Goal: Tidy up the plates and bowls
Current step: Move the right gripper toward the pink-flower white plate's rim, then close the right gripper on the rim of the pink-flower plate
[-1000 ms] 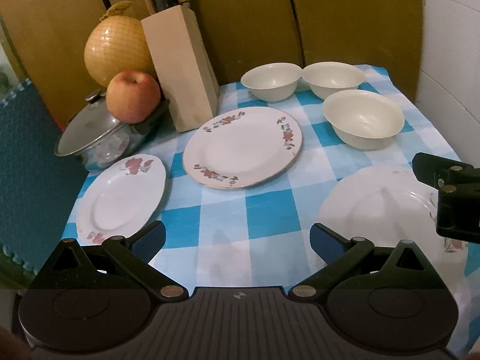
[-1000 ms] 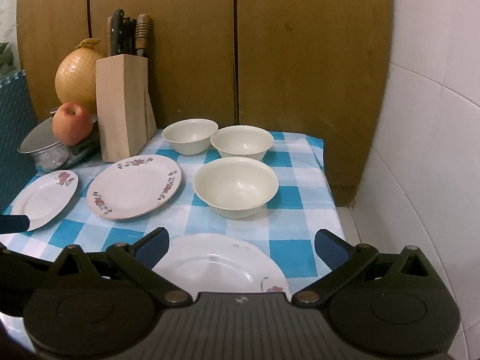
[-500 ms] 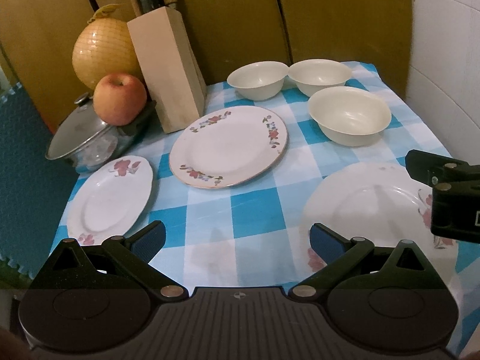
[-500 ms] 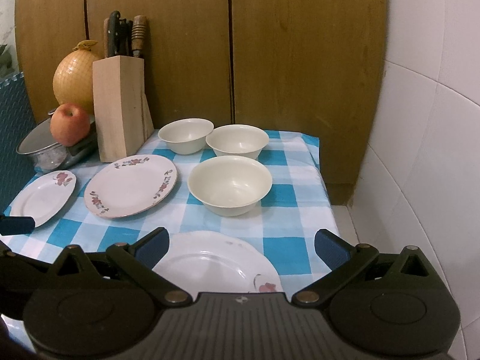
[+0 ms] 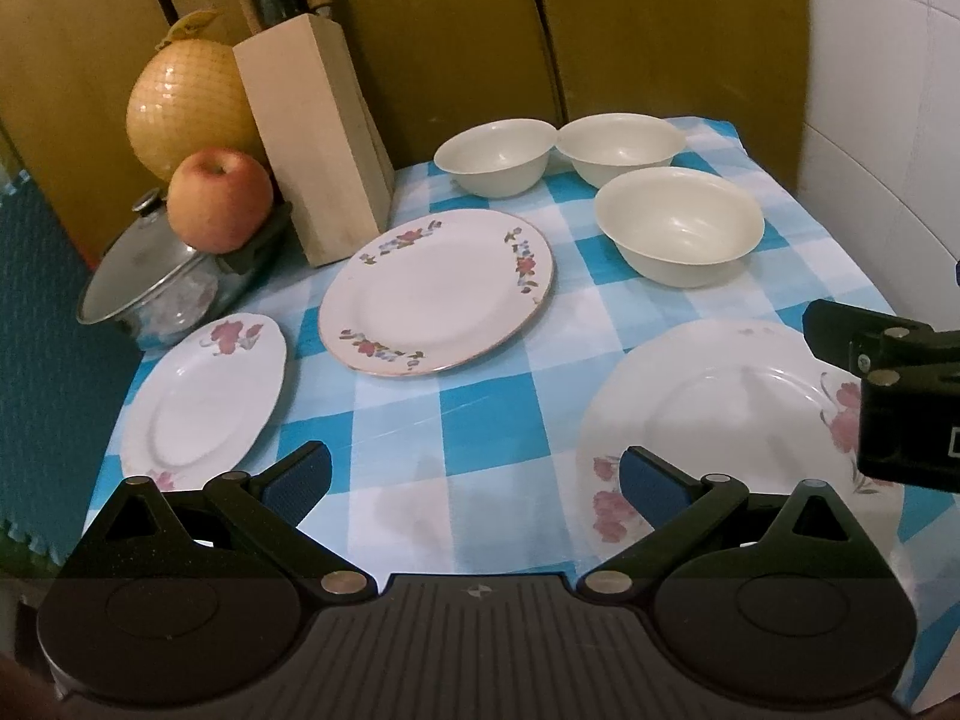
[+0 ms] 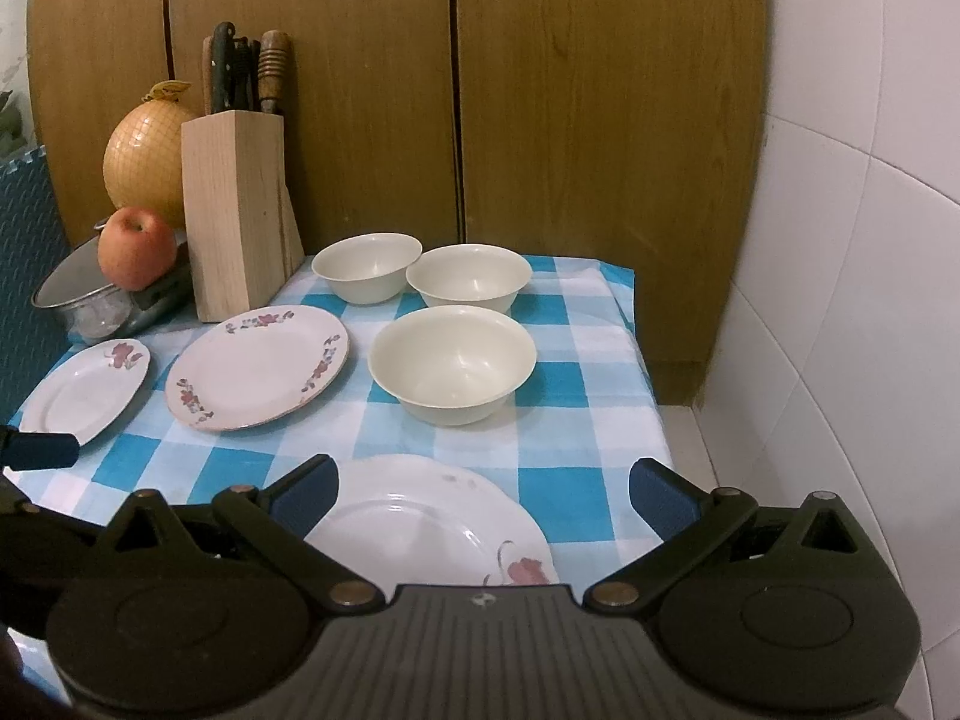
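Three flowered plates lie on the blue checked cloth: a small one (image 5: 204, 402) at the left, a gold-rimmed one (image 5: 435, 291) in the middle, a large white one (image 5: 726, 420) at the near right. Three cream bowls stand behind: the nearest (image 5: 678, 225), and two touching at the back (image 5: 495, 156) (image 5: 624, 147). My left gripper (image 5: 474, 480) is open and empty above the cloth's front edge. My right gripper (image 6: 483, 489) is open and empty over the large plate (image 6: 420, 522); its body shows in the left wrist view (image 5: 894, 384).
A wooden knife block (image 5: 312, 138) stands at the back left beside a netted pomelo (image 5: 180, 108). An apple (image 5: 219, 198) rests on a lidded steel pot (image 5: 150, 288). Wooden panels close the back; a white tiled wall (image 6: 852, 240) runs along the right.
Both grippers have drawn back a little and stayed open; the left view has shifted, so the plates and bowls sit further left and lower in it. Nothing on the table moved.
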Motion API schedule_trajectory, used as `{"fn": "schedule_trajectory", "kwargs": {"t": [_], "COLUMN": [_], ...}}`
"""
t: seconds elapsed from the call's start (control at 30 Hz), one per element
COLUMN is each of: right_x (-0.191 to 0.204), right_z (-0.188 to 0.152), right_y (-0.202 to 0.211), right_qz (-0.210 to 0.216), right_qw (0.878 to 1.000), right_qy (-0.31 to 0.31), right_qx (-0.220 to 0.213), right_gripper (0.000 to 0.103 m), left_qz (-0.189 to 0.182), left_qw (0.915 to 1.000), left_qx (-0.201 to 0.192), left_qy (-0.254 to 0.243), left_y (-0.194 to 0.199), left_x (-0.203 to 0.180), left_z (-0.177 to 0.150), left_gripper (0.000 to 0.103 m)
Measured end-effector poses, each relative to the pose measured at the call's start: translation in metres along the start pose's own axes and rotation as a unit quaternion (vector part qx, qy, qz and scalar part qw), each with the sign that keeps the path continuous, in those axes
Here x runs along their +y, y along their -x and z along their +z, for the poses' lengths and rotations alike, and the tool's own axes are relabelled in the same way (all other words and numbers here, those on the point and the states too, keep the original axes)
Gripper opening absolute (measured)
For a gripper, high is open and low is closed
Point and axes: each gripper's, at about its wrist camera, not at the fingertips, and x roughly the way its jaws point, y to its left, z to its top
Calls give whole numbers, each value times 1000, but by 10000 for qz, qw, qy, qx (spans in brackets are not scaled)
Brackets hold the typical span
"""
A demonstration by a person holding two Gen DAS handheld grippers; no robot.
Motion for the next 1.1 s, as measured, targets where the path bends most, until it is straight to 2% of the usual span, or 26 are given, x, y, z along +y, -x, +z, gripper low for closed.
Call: {"fn": "schedule_trajectory", "kwargs": {"t": [0.53,0.63,0.73,0.9,1.0,1.1], "right_x": [-4,-11,-20,-35,-34,-28], "right_z": [-2,-3,-5,-7,-11,-12], "right_y": [-1,-7,-15,-30,-35,-38], "right_qz": [41,111,94,93,39,7], "right_qw": [10000,9995,9987,9949,9952,9958], "right_qy": [-52,-202,-328,-682,-545,-318], "right_qx": [69,206,380,740,808,862], "right_gripper": [97,96,90,89,88,83], "left_qz": [-72,-191,-326,-294,-421,-520], "left_qw": [9999,9996,9990,9990,9979,9970], "left_qx": [54,190,290,303,455,532], "left_qy": [-54,-56,-37,-131,-188,-233], "left_y": [-3,-10,-18,-24,-33,-37], "left_x": [-6,-8,-8,-11,-14,-16], "left_z": [1,6,10,10,9,7], "left_gripper": [103,103,103,103,103,103]}}
